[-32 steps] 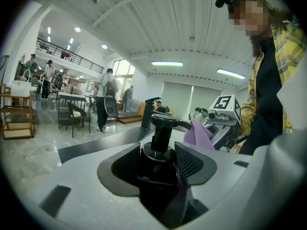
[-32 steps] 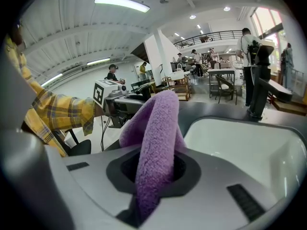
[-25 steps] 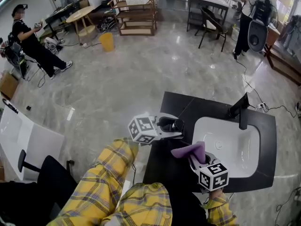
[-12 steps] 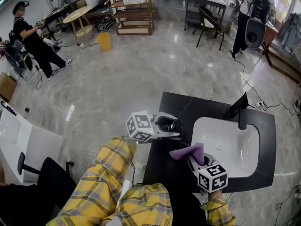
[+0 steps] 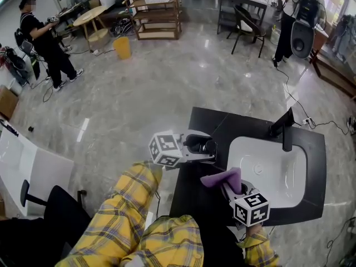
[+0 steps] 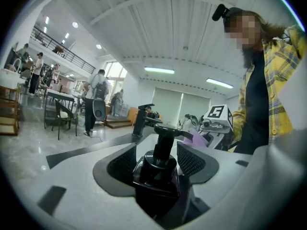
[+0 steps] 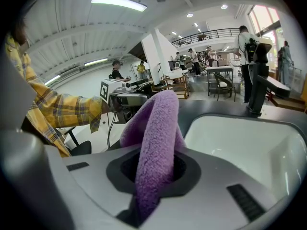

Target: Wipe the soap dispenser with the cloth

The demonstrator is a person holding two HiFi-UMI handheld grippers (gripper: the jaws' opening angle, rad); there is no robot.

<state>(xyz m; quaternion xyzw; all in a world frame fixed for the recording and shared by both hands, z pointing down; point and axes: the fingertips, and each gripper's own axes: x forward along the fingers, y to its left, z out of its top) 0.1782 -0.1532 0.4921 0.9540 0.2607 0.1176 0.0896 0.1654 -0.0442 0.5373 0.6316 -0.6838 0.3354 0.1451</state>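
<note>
Slippage is looking like the main worry. In the head view, the left tongs (image 5: pixel 208 148) are reaching over the dark tabletop's (image 5: pixel 207 121) left edge with the black soap dispenser (image 5: pixel 198 145) between them. The right tongs (image 5: pixel 229 187) are holding the purple cloth (image 5: pixel 222 178) beside the white sink (image 5: pixel 278 189), apart from the bottle. In the left gripper view, those tongs are opening, their pads seemingly just touching the bottle's shoulders, so a wiping push now could be tipping it off that edge. In the right gripper view, the tongs are pinching the folded cloth (image 7: pixel 156 138), and a hard drag might be pulling it free.
</note>
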